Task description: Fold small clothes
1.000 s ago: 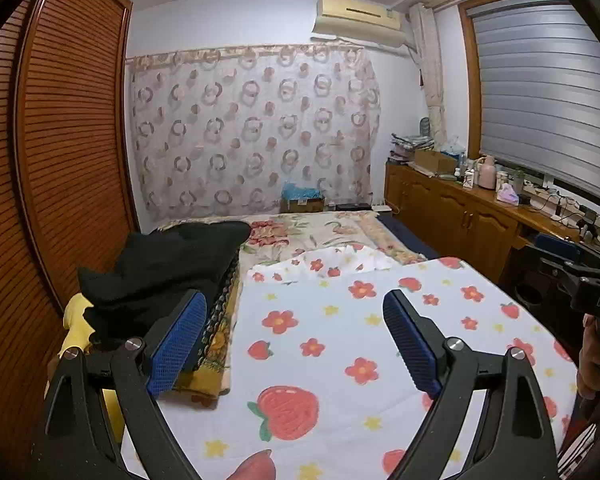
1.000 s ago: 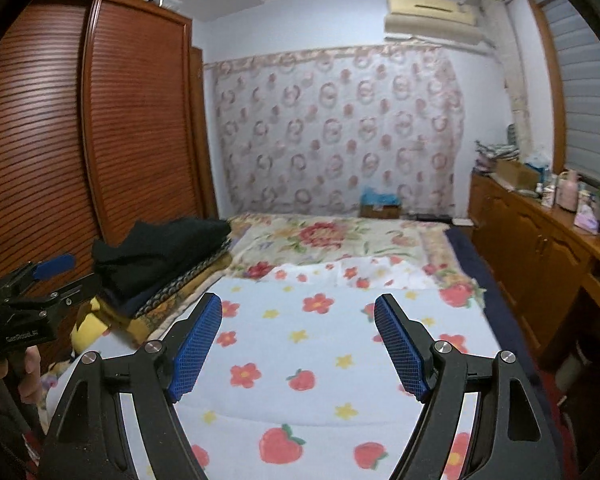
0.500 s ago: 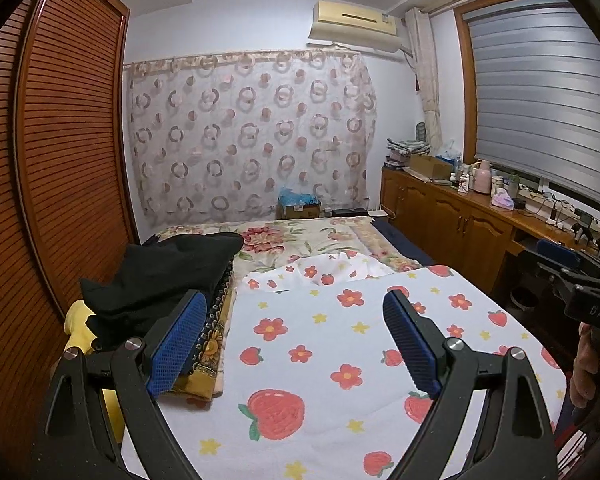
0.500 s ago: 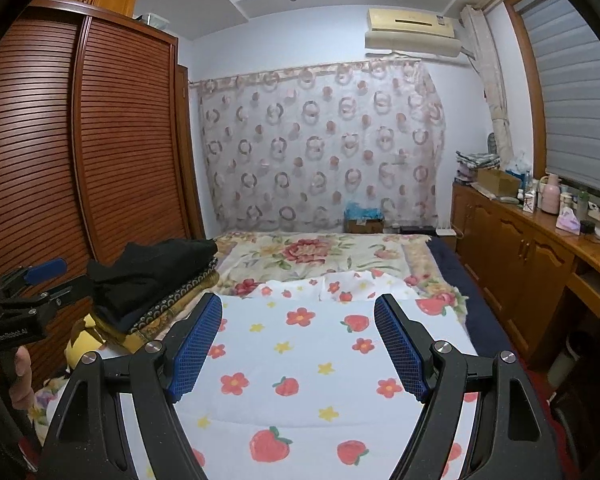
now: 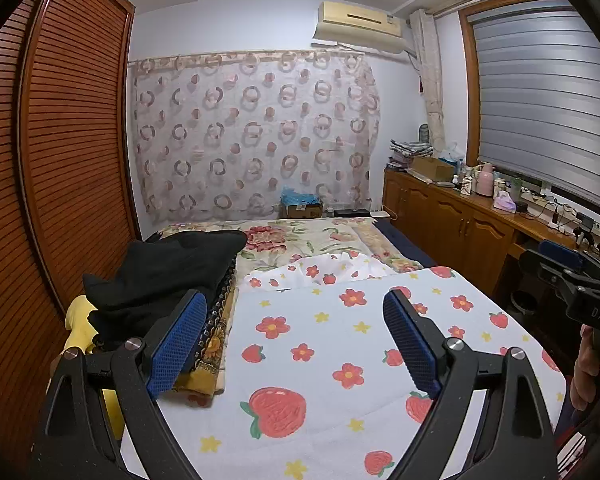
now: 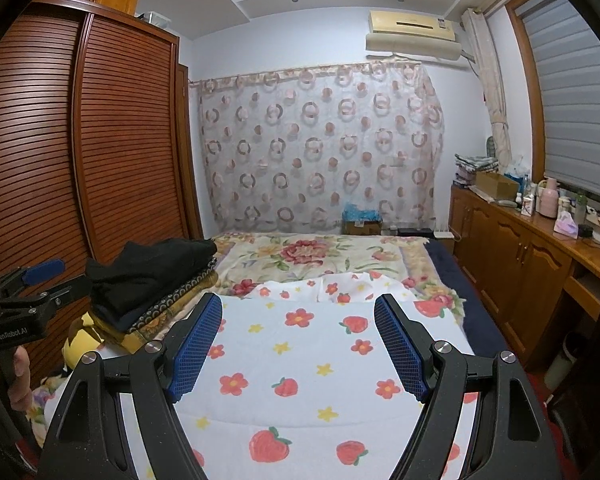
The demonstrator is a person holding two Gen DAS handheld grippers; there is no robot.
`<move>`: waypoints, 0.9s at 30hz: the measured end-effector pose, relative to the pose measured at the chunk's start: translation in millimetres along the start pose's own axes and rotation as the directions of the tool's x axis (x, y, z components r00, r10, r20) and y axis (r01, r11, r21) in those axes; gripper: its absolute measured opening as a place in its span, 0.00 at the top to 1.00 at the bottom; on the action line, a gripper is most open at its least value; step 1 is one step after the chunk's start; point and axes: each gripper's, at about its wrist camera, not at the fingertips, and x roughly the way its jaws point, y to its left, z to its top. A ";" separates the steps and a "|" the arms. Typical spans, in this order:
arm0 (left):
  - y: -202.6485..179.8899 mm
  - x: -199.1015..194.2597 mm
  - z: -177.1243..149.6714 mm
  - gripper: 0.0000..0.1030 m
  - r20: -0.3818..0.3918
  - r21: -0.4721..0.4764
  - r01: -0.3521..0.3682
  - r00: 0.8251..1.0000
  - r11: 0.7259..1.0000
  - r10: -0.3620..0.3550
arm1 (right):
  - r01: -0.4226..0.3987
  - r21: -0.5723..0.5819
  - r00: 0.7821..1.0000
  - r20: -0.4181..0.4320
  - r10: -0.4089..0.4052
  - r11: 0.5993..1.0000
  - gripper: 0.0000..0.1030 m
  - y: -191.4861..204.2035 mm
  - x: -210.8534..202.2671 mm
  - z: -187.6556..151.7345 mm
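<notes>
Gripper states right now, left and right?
Left gripper: open, nothing between the blue pads, above the strawberry-print white sheet.
Right gripper: open, holding nothing.

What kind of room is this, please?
Most likely a home bedroom: a bed under a flower-and-strawberry sheet, a tall wooden wardrobe beside it, and a curtain on the far wall.

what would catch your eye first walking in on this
The white sheet printed with strawberries and flowers covers the near bed. A pile of dark clothes sits at its left edge by the slatted wardrobe. Both the left gripper and right gripper hang open above the sheet.
</notes>
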 end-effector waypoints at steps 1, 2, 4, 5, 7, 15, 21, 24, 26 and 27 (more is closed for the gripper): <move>0.7 0.0 -0.8 0.12 0.000 -0.001 0.001 1.000 1.000 -0.001 | -0.001 0.000 1.000 0.000 0.001 1.000 0.22 -1.1 -0.2 -0.3; 1.0 -0.1 -0.8 0.12 0.000 -0.001 0.003 1.000 1.000 -0.003 | -0.003 0.000 1.000 0.000 0.003 1.000 0.22 -1.8 -0.5 -0.2; 1.1 -0.2 -0.6 0.12 0.001 -0.001 0.002 1.000 1.000 -0.002 | -0.003 -0.001 1.000 0.000 0.003 1.000 0.22 -2.8 -0.4 -0.3; 1.2 -0.1 -0.5 0.12 0.001 -0.001 0.003 1.000 1.000 -0.003 | -0.003 0.000 1.000 0.000 0.003 1.000 0.22 -3.9 -0.7 -0.1; 1.4 -0.1 -0.5 0.12 0.001 -0.002 0.000 1.000 1.000 0.000 | -0.003 0.001 1.000 -0.001 0.003 1.000 0.22 -5.3 -1.5 1.0; 2.1 -0.3 -0.4 0.12 0.001 -0.003 0.001 1.000 1.000 -0.001 | -0.006 -0.001 1.000 0.000 0.006 1.000 0.22 -9.7 -2.2 2.3; 2.3 -0.5 -0.4 0.12 0.002 -0.004 0.001 1.000 1.000 -0.001 | -0.008 -0.002 1.000 0.000 0.008 1.000 0.22 -10.5 -1.8 1.7; 2.5 -0.5 -0.5 0.12 0.002 -0.003 0.002 1.000 1.000 -0.002 | -0.007 -0.003 1.000 0.000 0.007 1.000 0.22 -10.5 -1.6 1.7; 2.5 -0.5 -0.5 0.12 0.002 -0.004 0.001 1.000 1.000 -0.001 | -0.009 -0.001 1.000 -0.001 0.009 1.000 0.22 -11.2 -1.3 1.8; 2.6 -0.8 -0.6 0.12 0.002 -0.004 0.002 1.000 1.000 -0.002 | -0.010 -0.002 1.000 -0.002 0.010 1.000 0.22 -11.1 -1.0 1.2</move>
